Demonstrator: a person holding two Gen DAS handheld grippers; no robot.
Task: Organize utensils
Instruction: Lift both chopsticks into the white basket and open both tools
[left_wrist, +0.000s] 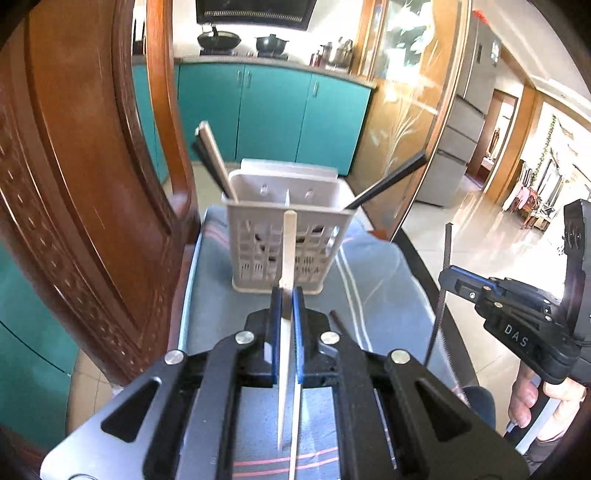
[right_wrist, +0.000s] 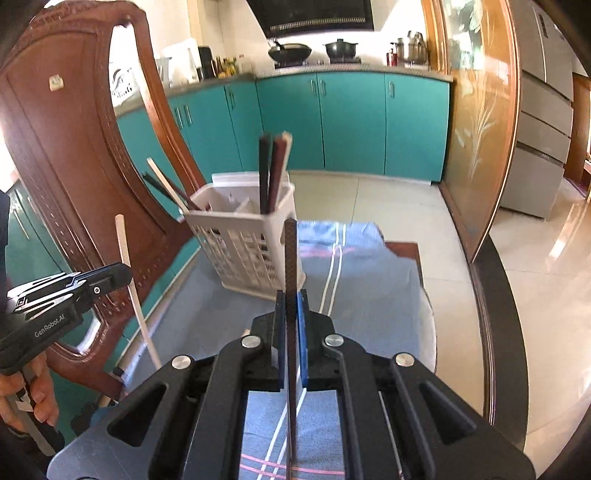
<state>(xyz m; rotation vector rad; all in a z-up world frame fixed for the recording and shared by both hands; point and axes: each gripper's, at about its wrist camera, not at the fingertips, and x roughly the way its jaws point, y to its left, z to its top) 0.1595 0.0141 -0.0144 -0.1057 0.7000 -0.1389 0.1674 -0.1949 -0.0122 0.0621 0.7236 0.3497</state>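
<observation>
A pale slotted utensil basket (left_wrist: 280, 236) with two compartments stands on a blue cloth (left_wrist: 369, 280); it also shows in the right wrist view (right_wrist: 243, 243). Several chopsticks lean in it. My left gripper (left_wrist: 286, 295) is shut on a cream chopstick (left_wrist: 288, 251), held upright just short of the basket's front wall. My right gripper (right_wrist: 291, 299) is shut on a dark brown chopstick (right_wrist: 290, 258), upright, to the right of the basket. The left gripper (right_wrist: 122, 275) with its cream chopstick (right_wrist: 127, 273) shows at the left in the right wrist view. The right gripper (left_wrist: 448, 278) shows at the right in the left wrist view.
A carved wooden chair back (left_wrist: 92, 192) rises close on the left, behind the basket. A dark chopstick (left_wrist: 340, 325) lies on the cloth by the left gripper. The dark curved table edge (right_wrist: 495, 295) runs on the right. Teal kitchen cabinets (right_wrist: 351, 122) stand far behind.
</observation>
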